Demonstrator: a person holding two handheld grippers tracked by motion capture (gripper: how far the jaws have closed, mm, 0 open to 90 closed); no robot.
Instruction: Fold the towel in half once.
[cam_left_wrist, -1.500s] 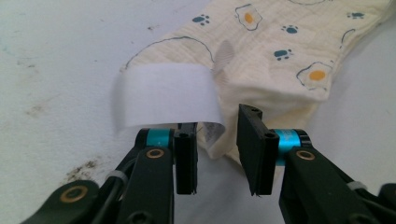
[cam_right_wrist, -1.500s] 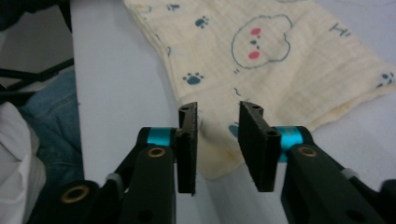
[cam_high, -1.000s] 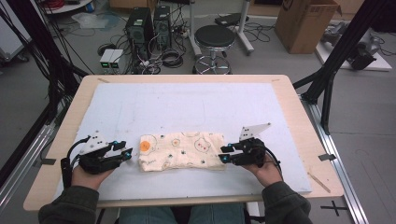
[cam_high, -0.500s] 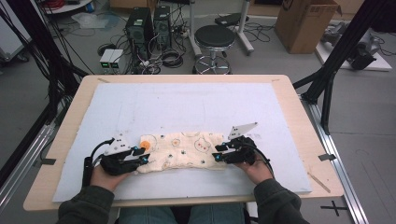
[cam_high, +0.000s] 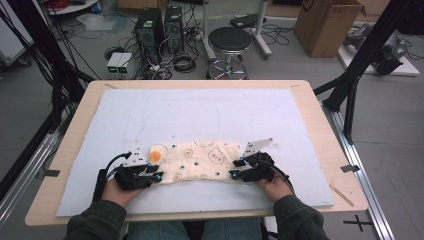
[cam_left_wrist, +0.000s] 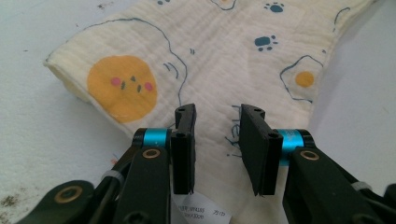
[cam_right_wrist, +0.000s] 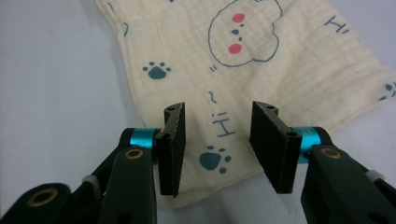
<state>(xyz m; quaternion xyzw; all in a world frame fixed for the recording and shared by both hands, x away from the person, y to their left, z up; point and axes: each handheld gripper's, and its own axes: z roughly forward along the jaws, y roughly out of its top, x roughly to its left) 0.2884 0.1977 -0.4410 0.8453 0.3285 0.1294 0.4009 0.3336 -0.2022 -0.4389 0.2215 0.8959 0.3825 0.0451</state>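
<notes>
Crinkled cream muslin cloth (cam_high: 197, 161) (folded oblong, cartoon prints), both hand-held grippers spread over its ends, flat black pads (cam_left_wrist: 184, 140).

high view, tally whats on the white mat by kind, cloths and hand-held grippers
folded cream printed cloth: 1
hand-held grippers: 2, the left hand-held gripper at the cloth's left end and the right hand-held gripper at its right end, both with jaws apart over the fabric
total: 3
</notes>
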